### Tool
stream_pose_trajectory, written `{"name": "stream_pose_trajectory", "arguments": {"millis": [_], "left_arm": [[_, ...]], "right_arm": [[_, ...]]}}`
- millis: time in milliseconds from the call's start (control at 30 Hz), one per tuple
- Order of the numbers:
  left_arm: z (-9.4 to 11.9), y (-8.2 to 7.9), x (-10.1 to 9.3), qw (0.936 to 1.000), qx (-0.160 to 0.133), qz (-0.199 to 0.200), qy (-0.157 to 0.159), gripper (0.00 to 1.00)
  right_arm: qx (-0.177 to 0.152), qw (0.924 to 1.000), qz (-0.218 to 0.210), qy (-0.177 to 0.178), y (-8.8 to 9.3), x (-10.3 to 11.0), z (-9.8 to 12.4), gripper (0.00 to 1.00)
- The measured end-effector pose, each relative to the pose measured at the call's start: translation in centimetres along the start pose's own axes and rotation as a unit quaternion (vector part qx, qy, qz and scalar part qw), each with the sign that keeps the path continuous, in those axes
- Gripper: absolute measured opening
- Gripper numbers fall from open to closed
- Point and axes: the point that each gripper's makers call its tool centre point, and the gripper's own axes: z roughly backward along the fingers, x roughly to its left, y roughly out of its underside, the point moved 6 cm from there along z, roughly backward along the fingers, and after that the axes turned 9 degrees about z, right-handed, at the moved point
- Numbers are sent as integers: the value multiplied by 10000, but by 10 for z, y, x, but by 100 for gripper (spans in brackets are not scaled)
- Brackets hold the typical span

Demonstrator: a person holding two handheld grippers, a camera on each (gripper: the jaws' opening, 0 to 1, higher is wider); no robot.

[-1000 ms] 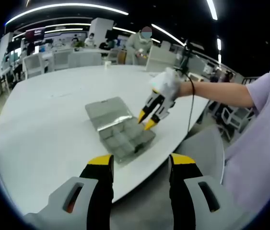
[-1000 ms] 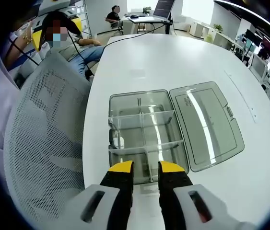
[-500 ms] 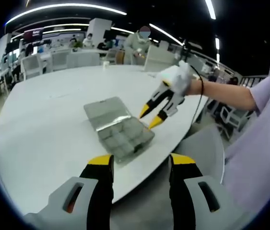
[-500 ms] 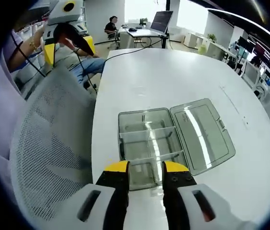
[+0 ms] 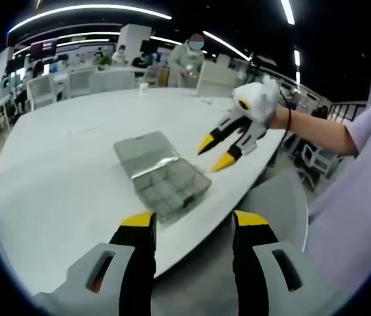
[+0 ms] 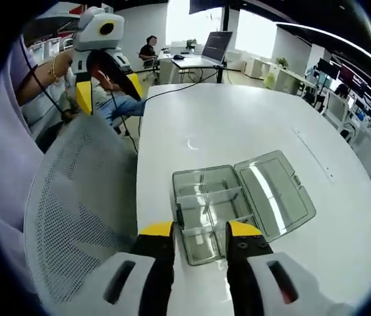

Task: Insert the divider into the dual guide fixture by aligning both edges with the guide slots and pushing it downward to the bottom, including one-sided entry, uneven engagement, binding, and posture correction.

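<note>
Dividers are already standing crosswise inside the clear compartment box [image 5: 162,181], which is lying open on the white table [image 5: 60,164] near its edge, lid flat beside it.

In the left gripper view, the left gripper [image 5: 192,227] is hanging off the table edge, its jaws standing well apart and gripping nothing. The right gripper [image 5: 218,150] is hovering above and beside the box, its yellow tips spread and empty.

In the right gripper view, the right gripper [image 6: 198,232] is looking down on the box [image 6: 208,214] with jaws parted and nothing between them; the left gripper [image 6: 103,49] is showing above a mesh chair [image 6: 80,197]. Whether a loose divider is waiting anywhere, I cannot tell.

Doing the step well likely means pinching the divider at its top middle, starting both edges in the slots together, and pressing straight down, levelling it if one side is binding.
</note>
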Motion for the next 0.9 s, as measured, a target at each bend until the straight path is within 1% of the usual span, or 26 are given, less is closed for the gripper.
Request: {"name": "stream_pose_trajectory", "arguments": {"millis": [333, 600, 900], "left_arm": [[1, 4, 5, 10000, 14, 57, -59, 44], [0, 9, 10, 9998, 76, 132, -110, 44], [-2, 11, 11, 9997, 97, 163, -140, 46]], "right_arm": [[-262, 9996, -79, 116, -7, 13, 16, 29], [-423, 9987, -222, 152, -3, 26, 26, 32], [-539, 9976, -343, 253, 0, 32, 37, 34]]}}
